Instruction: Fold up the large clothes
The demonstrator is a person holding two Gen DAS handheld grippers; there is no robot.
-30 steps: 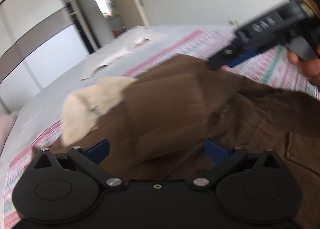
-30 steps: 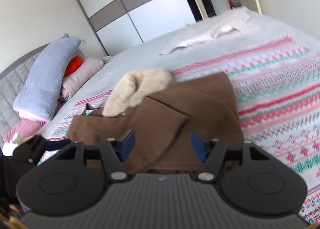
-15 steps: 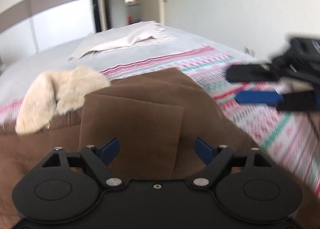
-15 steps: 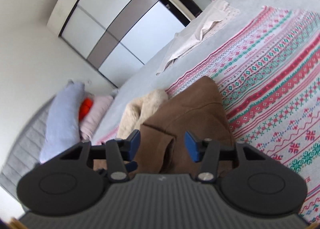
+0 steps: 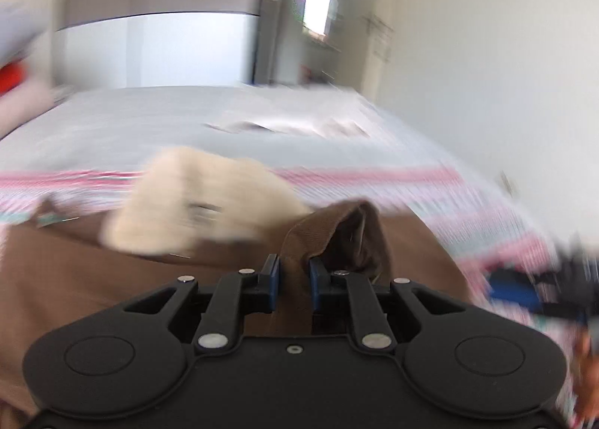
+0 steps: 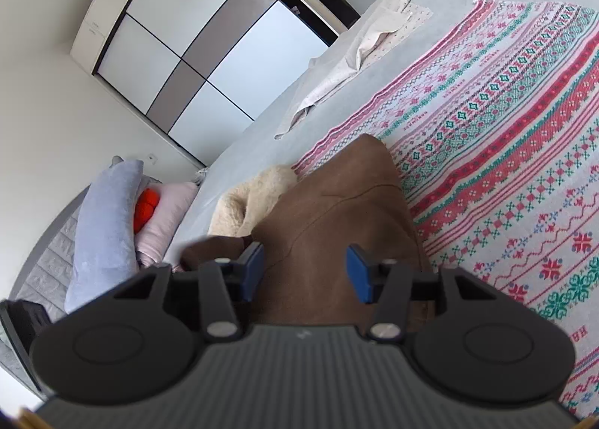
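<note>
A brown coat (image 5: 75, 279) with a cream fleece collar (image 5: 194, 204) lies on a patterned blanket (image 6: 505, 129) on the bed. My left gripper (image 5: 294, 275) is closing its jaws on a raised fold of the brown fabric, and the blue pads pinch it. In the right wrist view the coat (image 6: 348, 212) runs under my right gripper (image 6: 305, 271), whose jaws stand apart above the cloth and press on nothing. The collar (image 6: 254, 197) sits just beyond the right gripper's left finger. The right gripper (image 5: 524, 290) shows blurred at the right edge of the left wrist view.
Pillows (image 6: 105, 227) and an orange item (image 6: 148, 208) are piled at the headboard on the left. A pale crumpled sheet (image 6: 359, 54) lies at the far end of the bed. A sliding-door wardrobe (image 6: 187, 54) stands behind it.
My left gripper went from wide open over the coat to pinched on a fold of it, rolling and lifting. My right gripper narrowed a little, rolled, and dropped closer to the coat.
</note>
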